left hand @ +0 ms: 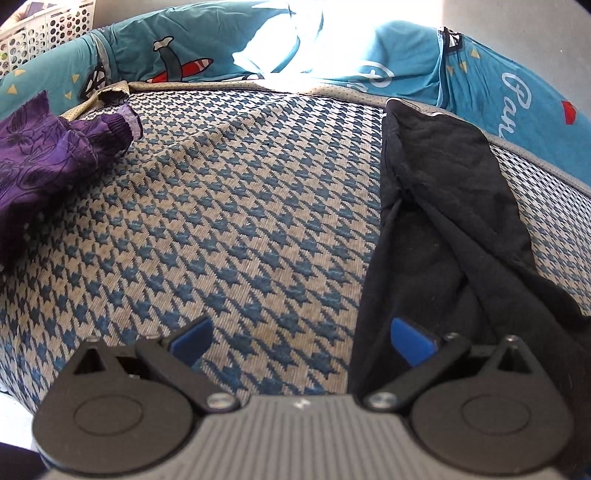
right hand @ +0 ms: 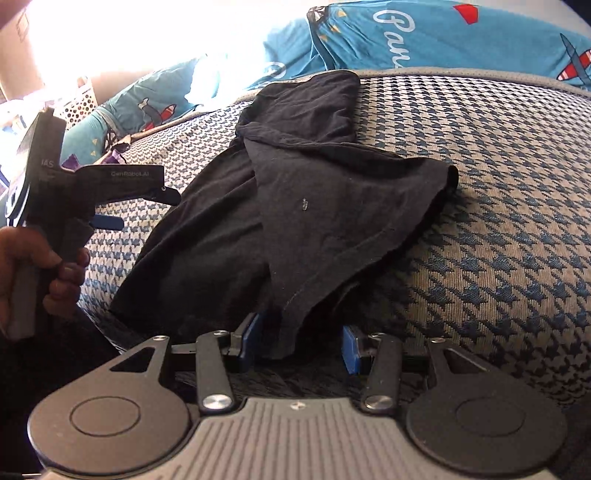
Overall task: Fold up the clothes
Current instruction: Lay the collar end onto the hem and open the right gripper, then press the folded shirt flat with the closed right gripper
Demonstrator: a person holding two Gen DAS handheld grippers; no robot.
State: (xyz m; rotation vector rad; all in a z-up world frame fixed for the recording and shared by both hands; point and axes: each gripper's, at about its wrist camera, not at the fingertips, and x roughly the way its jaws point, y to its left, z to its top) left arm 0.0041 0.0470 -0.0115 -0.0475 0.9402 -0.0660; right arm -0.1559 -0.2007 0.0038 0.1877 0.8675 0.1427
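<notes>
While a white perforated laundry basket [left hand: 48, 26] sits at the far left edge of the left wrist view, a crumpled purple floral garment [left hand: 44, 155] lies just below it on the blue-and-cream houndstooth mattress [left hand: 229, 206], its ribbed cuff pointing toward the middle. Behind both runs a teal bedsheet [left hand: 155, 48] printed with aeroplanes and white script, bunched along the mattress's far edge and washed out by bright light near the centre. Nearer the camera, the left gripper [left hand: 301, 339] hovers over bare mattress with its blue-padded fingers spread wide and nothing between them; its right finger sits against the edge of the black T-shirt [left hand: 443, 221], which lies rumpled in a long strip down the right side of that view. From the right wrist camera, a hand [right hand: 33, 266] at the far left grips the handle of the left gripper [right hand: 110, 206], seen side-on above the mattress just left of the shirt. Further right, the black T-shirt [right hand: 314, 192] is spread in loose folds, one sleeve flared toward the right. Its near hem hangs between the fingers of the right gripper [right hand: 299, 347], whose blue pads stand partly apart on either side of the cloth without visibly pinching it.
</notes>
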